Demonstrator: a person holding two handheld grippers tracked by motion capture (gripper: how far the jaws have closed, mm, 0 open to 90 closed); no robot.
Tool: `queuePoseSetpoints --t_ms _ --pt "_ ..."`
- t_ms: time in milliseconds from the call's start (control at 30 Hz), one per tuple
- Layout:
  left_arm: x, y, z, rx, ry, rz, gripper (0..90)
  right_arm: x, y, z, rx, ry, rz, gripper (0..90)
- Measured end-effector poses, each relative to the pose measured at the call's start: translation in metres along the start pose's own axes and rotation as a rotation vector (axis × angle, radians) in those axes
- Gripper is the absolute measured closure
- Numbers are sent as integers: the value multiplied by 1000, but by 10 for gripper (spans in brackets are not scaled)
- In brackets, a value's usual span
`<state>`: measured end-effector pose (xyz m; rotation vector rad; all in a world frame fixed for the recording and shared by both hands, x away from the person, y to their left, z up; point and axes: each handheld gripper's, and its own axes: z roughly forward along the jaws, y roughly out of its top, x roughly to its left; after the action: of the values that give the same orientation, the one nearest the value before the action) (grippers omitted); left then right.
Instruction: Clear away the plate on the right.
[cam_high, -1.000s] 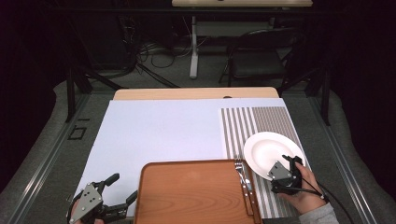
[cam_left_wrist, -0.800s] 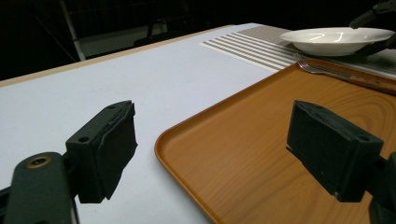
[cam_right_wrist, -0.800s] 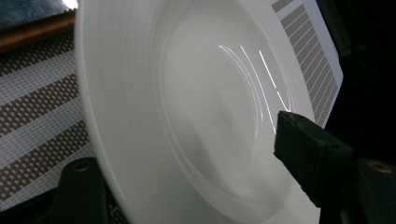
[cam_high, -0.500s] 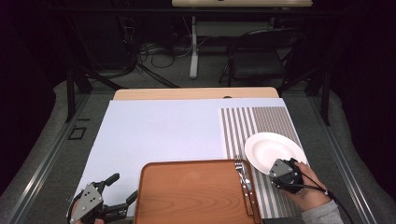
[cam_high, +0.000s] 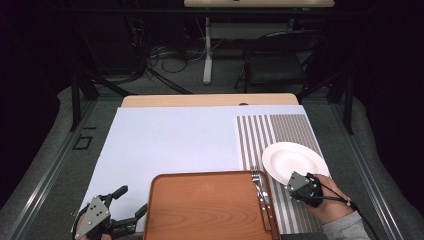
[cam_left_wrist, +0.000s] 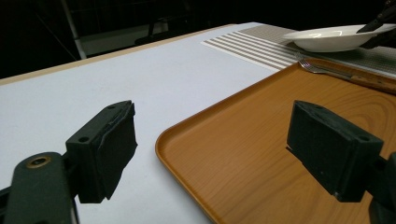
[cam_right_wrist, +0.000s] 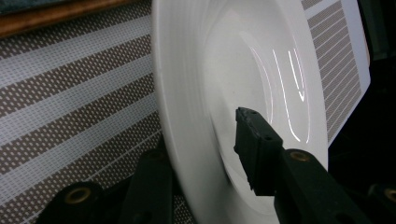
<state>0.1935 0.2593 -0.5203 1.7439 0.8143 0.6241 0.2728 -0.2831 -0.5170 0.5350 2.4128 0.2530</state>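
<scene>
Dark room; a chair (cam_high: 280, 70) and loose cables (cam_high: 165, 55) stand on the floor behind the tabletop (cam_high: 175, 140), which is covered by a pale sheet with a wooden edge showing at the far side.

White plate (cam_high: 295, 161): lies on the striped placemat (cam_high: 272, 130) at the right-hand side of the tabletop, toward the near edge. Empty, upright, glossy inside.

Right tongs (cam_high: 295, 181): at the plate's near rim. In the right gripper view one jaw lies over the inside of the plate (cam_right_wrist: 261, 70) and the other sits beneath the rim, so the rim is between them. The jaws have just been closing. Whether the pads already press on the rim cannot be told from the pictures.

Fork (cam_high: 260, 187): lies just left of the plate, along the right edge of the wooden tray (cam_high: 205, 210), tines pointing away from the person.

Tray: empty, at the near middle of the tabletop, its right edge over the placemat.

Left tongs (cam_high: 127, 207): at the near left corner, just beside the tray's left edge. Jaws stand wide apart with nothing between them; in the left gripper view the tray's corner (cam_left_wrist: 243, 154) shows past them.
</scene>
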Motion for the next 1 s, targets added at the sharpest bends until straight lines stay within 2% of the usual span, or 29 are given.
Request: queuePoseSetpoints --t_ms 33,100,133,167,267,300,500,600,633,767,1000 --pt "0 0 0 1 0 1 158 0 0 1 -19 -1 -12 737" --pt "0 0 0 2 -2 2 158 1 2 0 -6 8 -29 769" --pt "0 0 1 2 -2 2 158 2 2 2 -38 1 -43 776" --pt "0 0 1 2 -3 1 158 2 2 0 -22 3 -49 782" --pt "0 0 1 6 -6 -1 158 0 3 -1 -24 2 -96 803" --pt "0 0 1 6 -7 -1 158 0 3 0 -40 3 -100 810" --pt "0 0 2 8 -5 -2 158 -4 7 -2 -33 11 -121 824" --pt "0 0 2 9 -3 -3 158 -7 7 -4 -50 24 -105 825" --pt "0 0 2 9 -3 -2 158 -8 6 -6 -58 31 -86 826" --pt "0 0 3 10 -2 -3 158 -14 4 -17 -99 83 41 826" --pt "0 0 3 15 -3 -2 158 -16 5 -35 -136 124 66 826"
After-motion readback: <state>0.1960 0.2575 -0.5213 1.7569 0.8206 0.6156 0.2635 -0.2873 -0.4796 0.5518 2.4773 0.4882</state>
